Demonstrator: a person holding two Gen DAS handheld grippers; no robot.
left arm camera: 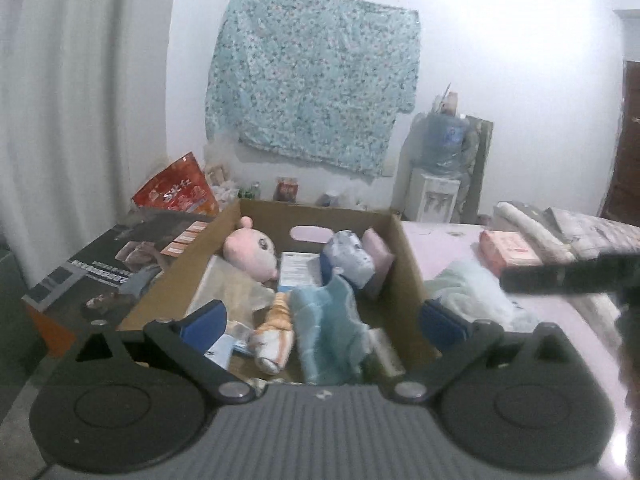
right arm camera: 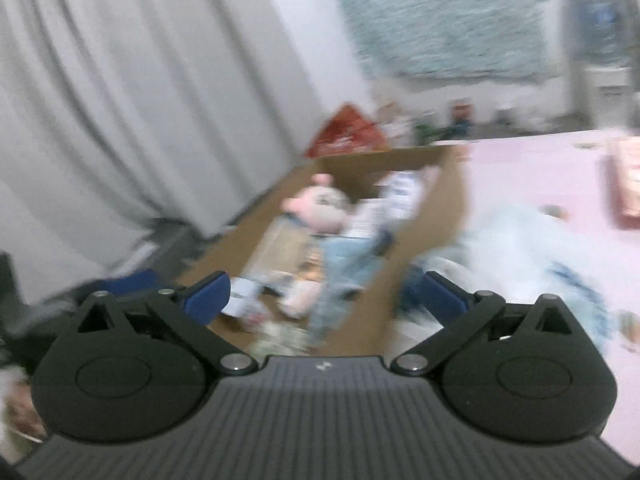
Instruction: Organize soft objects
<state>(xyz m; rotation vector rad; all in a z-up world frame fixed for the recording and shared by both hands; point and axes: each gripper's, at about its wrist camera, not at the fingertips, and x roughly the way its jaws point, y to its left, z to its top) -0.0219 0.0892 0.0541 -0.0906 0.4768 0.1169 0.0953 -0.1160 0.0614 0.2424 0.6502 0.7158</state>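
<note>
materials and finishes

the box (left arm camera: 408, 264) is plain matt brown cardboard. inside, a pink doll (left arm camera: 250, 254) looks soft plush, and a blue towel (left arm camera: 328, 332) nubby cloth. the left gripper (left arm camera: 324, 322) is matt black plastic with ribbed grey housing, shiny metal pins and smooth blue pads (left arm camera: 204, 322). a red bag (left arm camera: 178, 192) looks glossy.

The right wrist view is smeared throughout, so the cardboard box (right arm camera: 448, 200) and the pink plush toy (right arm camera: 320, 204) inside it show only as soft shapes, and the pale cloth (right arm camera: 520, 240) beside the box has no clear outline. In the left wrist view, a dark blurred bar (left arm camera: 568, 274) crosses the right edge and hides part of the bedding (left arm camera: 560, 232). The small items (left arm camera: 288, 190) along the far wall are too small to identify.
</note>
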